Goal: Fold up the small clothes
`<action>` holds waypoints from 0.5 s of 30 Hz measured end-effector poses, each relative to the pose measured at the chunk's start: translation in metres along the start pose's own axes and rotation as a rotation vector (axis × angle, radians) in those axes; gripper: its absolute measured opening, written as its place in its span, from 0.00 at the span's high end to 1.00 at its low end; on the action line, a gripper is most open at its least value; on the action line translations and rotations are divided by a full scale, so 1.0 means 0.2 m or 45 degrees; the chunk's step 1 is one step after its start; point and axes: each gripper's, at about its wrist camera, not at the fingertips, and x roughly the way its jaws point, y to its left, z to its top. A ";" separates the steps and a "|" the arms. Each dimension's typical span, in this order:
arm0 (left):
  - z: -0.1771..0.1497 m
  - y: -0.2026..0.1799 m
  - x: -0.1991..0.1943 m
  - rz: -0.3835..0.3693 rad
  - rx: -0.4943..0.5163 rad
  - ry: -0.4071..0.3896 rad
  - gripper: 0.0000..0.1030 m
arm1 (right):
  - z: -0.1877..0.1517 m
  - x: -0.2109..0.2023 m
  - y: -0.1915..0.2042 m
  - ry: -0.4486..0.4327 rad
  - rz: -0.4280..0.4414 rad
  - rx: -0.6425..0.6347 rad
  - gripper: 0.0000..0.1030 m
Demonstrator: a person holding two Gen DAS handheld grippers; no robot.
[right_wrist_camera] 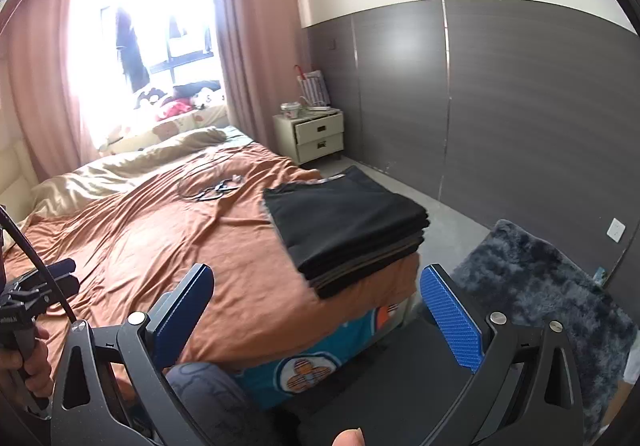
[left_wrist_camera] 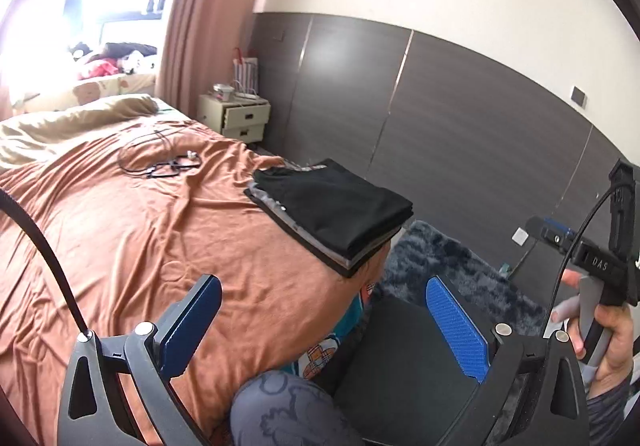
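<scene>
while you are holding your left gripper (left_wrist_camera: 324,330) and right gripper (right_wrist_camera: 316,318) spread wide with nothing between the blue pads, the stack of folded clothes (right_wrist_camera: 348,230) is sitting ahead at the corner of the orange bed (right_wrist_camera: 160,230). a tangled cable (right_wrist_camera: 212,187) is lying beyond it, a shaggy rug (right_wrist_camera: 540,286) beside.

Bed (right_wrist_camera: 168,246), orange sheet, creased.
Stack of folded clothes (right_wrist_camera: 348,230) at bed's near right corner; black cable tangle (right_wrist_camera: 212,189) beyond stack; tan duvet (right_wrist_camera: 132,169) farther back.
</scene>
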 end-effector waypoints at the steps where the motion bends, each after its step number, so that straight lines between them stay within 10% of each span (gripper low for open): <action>1: -0.01 0.00 -0.03 0.003 0.007 0.000 0.00 | -0.01 -0.01 0.01 -0.001 0.012 0.000 0.00; 15: -0.30 0.05 -0.49 0.157 0.058 -0.136 0.00 | -0.26 -0.17 0.12 -0.036 0.136 -0.013 0.00</action>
